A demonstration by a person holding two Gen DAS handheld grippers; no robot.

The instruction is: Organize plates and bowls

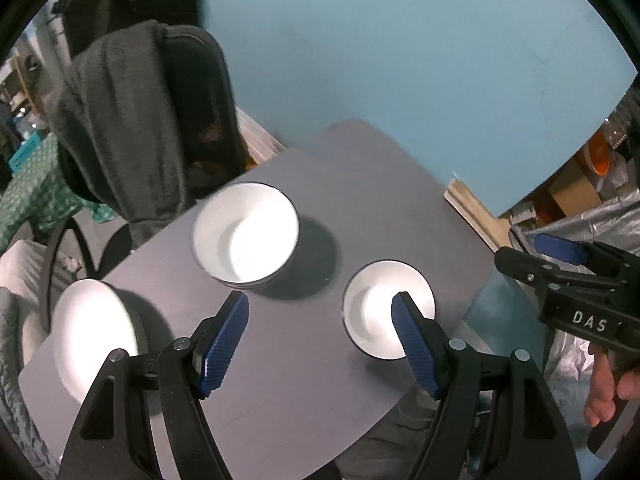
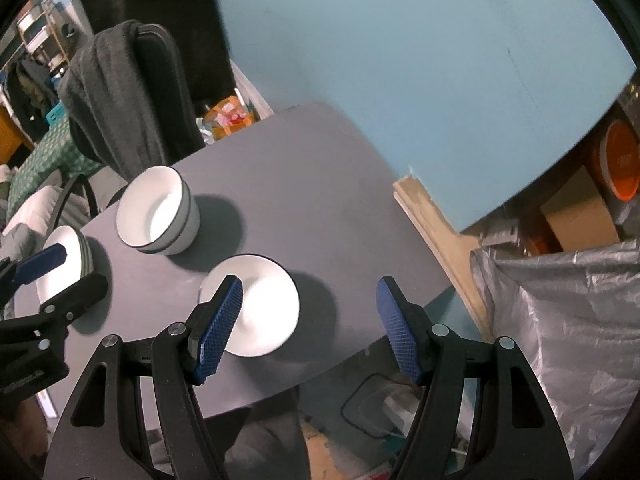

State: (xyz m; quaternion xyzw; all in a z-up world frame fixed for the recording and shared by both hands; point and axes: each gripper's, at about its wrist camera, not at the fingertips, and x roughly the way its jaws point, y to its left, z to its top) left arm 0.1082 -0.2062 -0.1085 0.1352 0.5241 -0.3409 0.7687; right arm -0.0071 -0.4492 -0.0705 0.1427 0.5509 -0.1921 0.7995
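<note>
A stack of white bowls (image 1: 246,232) stands mid-table; it also shows in the right wrist view (image 2: 158,212). A small white plate (image 1: 384,308) lies near the table's right edge, seen also in the right wrist view (image 2: 260,304). A stack of white plates (image 1: 94,336) sits at the left edge, partly hidden in the right wrist view (image 2: 66,264). My left gripper (image 1: 320,316) is open and empty above the table between bowls and small plate. My right gripper (image 2: 310,300) is open and empty above the small plate's right side; it appears at the right in the left wrist view (image 1: 560,252).
The grey table (image 1: 280,360) is small, with edges close on all sides. A chair draped with a dark cloth (image 1: 132,128) stands behind it. A blue wall (image 1: 400,60) is beyond. Silver foil-covered bulk (image 2: 560,320) and boxes (image 2: 580,212) sit to the right.
</note>
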